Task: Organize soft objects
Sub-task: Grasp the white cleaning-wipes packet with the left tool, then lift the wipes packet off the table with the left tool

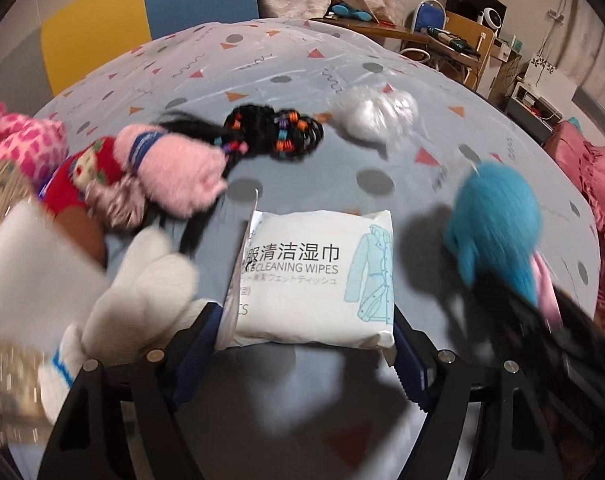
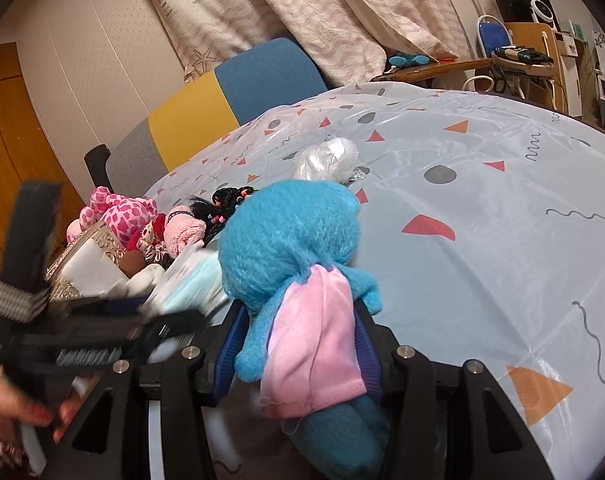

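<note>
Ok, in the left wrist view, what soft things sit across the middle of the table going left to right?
Pink plush → black beaded hair piece → white fluffy pom-pom → blue plush toy, held up at the right.

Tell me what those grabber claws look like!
Both are black frames with silver round bolts and ridged dark blue pads on the fingers. The left gripper and right gripper look alike. From the right camera, the left one also shows a grey-and-white striped band, and the hand on it has red-painted nails.
</note>
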### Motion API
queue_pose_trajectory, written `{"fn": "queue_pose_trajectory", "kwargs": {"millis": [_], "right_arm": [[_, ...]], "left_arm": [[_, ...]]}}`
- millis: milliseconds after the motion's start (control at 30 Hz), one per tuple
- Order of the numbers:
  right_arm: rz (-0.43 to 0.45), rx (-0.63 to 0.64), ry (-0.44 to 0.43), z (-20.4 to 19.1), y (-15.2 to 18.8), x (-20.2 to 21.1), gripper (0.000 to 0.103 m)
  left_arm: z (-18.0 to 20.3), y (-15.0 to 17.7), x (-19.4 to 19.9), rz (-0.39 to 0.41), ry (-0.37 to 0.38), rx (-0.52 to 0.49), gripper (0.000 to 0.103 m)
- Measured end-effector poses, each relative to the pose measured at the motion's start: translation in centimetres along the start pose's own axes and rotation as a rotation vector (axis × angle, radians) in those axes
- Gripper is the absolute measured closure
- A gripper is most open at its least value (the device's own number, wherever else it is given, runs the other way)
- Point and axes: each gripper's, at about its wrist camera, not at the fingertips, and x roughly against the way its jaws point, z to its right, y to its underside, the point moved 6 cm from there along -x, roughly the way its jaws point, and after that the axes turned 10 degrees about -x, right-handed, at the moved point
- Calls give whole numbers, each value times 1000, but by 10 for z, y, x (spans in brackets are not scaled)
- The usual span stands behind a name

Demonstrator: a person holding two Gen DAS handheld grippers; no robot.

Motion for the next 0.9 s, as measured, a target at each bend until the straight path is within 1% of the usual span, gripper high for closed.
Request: {"fn": "queue_pose_trajectory", "kwargs": {"millis": [167,200,267,367,500,600,633,700,733,900], "right_arm": [[-2,15,20,-2,0,-1,52],[-3,19,31,-2,0,-1,55],[-2,20,49,-1,1,-2,57],[-6,38,76,-3,1,-3,58],[-20,76,142,-6,2,-4,65],[-34,78,172,-10,2,-1,69],[-36,66,169,-13,3,2,69],[-34,50,150,-21,6,9,70],[-27,48,137,-27,8,13,70],[-13,53,77,-61,18,34,70]], "left_arm": [[5,30,28,13,-12,-2,24],[3,35,33,21,-9,3,24],[-2,49,47,37,-26,5,24],[-15,69,68,55,-37,13,24],[-38,89,95,85,-56,38,24],[-59,104,118,109,-88,63,24],[-66,109,125,116,-88,78,24],[-73,116,134,124,-52,94,24],[-77,121,143,129,-60,101,24],[-91,137,178,186,-48,145,25]]}}
